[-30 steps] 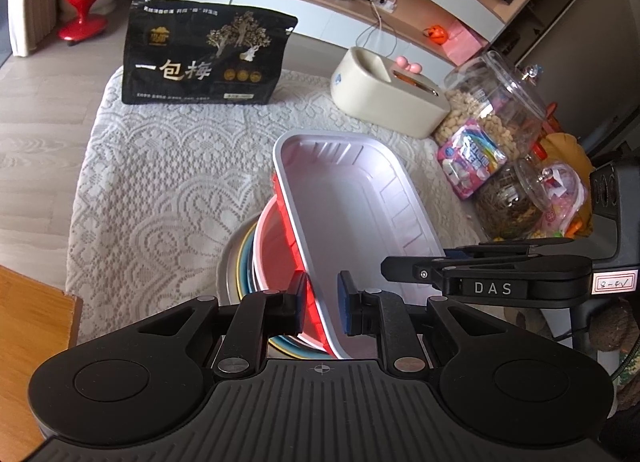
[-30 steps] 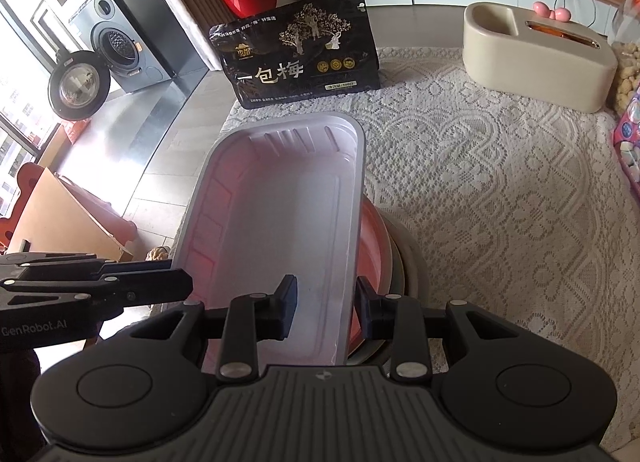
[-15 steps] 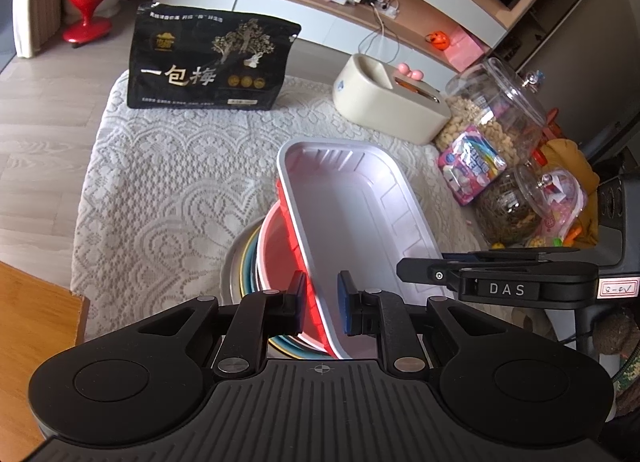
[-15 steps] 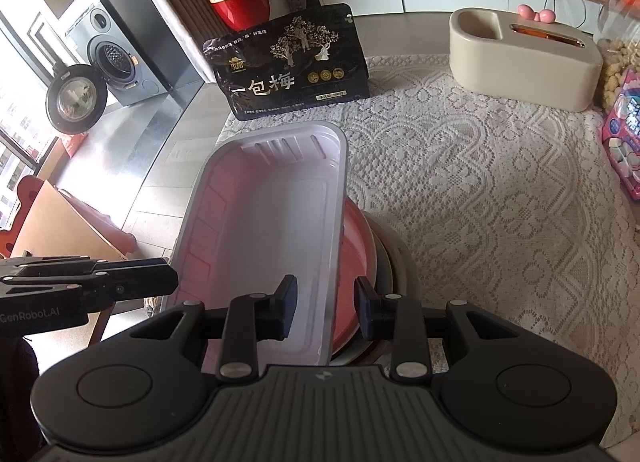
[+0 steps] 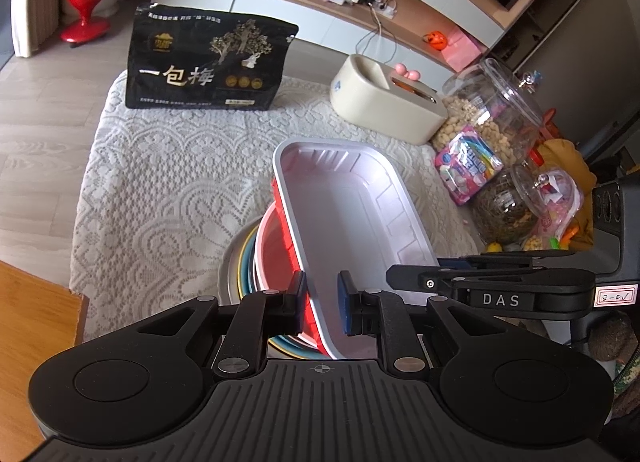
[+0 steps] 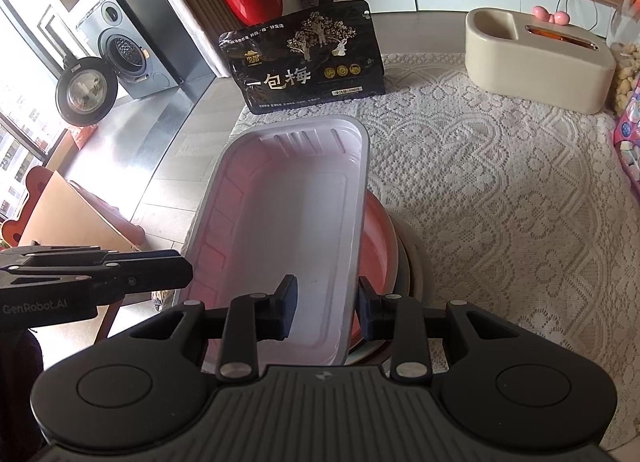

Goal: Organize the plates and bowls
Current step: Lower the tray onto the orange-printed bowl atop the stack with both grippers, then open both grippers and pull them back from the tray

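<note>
A rectangular tray, white inside and red outside (image 5: 352, 217), sits tilted on a stack of round plates and bowls (image 5: 244, 266) on the lace-covered table. My left gripper (image 5: 322, 304) is shut on the tray's left rim. My right gripper (image 6: 326, 312) straddles the tray's right rim (image 6: 352, 262) with a visible gap, open. The tray (image 6: 280, 221) covers most of the pink bowl (image 6: 380, 234) and the plates beneath.
A black snack bag (image 5: 208, 61) stands at the table's far edge. A cream box (image 5: 384, 101) and jars of snacks (image 5: 492, 113) line the right side. A wooden surface (image 5: 32, 310) lies at the left. Lace cloth (image 6: 500, 201) spreads right of the stack.
Both grippers and the tray have pulled back and risen slightly; the table appears farther. The left grip on the tray is unchanged.
</note>
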`<state>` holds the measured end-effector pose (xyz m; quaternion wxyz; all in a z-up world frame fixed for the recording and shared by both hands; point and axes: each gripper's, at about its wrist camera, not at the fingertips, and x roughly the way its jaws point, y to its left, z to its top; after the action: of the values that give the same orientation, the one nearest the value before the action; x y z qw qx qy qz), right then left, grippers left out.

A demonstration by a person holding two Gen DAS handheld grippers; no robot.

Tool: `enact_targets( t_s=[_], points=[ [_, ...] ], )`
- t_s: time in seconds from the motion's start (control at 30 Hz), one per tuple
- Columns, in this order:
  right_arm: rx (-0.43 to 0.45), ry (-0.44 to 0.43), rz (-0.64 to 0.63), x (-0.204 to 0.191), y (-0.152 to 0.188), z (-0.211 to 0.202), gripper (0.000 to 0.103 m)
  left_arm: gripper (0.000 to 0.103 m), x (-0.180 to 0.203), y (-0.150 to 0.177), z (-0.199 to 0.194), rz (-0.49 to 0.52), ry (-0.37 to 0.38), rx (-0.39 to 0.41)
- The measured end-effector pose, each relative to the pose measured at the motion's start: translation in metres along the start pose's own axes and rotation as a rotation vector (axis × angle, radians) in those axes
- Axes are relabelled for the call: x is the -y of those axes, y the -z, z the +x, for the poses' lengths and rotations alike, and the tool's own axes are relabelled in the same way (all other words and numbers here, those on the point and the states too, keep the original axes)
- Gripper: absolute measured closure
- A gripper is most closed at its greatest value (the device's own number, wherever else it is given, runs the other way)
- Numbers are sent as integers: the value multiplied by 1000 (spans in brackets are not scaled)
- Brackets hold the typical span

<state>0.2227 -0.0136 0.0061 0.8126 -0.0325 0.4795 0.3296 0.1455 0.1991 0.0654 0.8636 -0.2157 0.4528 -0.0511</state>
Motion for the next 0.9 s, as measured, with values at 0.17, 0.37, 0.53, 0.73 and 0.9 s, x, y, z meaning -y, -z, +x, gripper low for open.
enact_targets(
  t_s=[0.17, 0.37, 0.53, 0.73, 0.9],
  points=[
    [46, 3, 18, 7, 3, -10, 72, 85, 1, 4, -11, -5, -52, 52],
    [201, -43, 11, 11, 32, -53, 68, 85, 23, 34, -52, 20, -79, 288],
    [382, -45, -43, 13, 83, -95, 55, 85, 45, 104, -58, 50, -83, 485],
    [451, 27, -85, 11, 159, -87, 47, 86, 72, 178, -27, 79, -98, 451],
    [430, 115, -73, 11, 206, -47, 46, 86, 85, 217, 1, 79, -225, 387]
  ],
)
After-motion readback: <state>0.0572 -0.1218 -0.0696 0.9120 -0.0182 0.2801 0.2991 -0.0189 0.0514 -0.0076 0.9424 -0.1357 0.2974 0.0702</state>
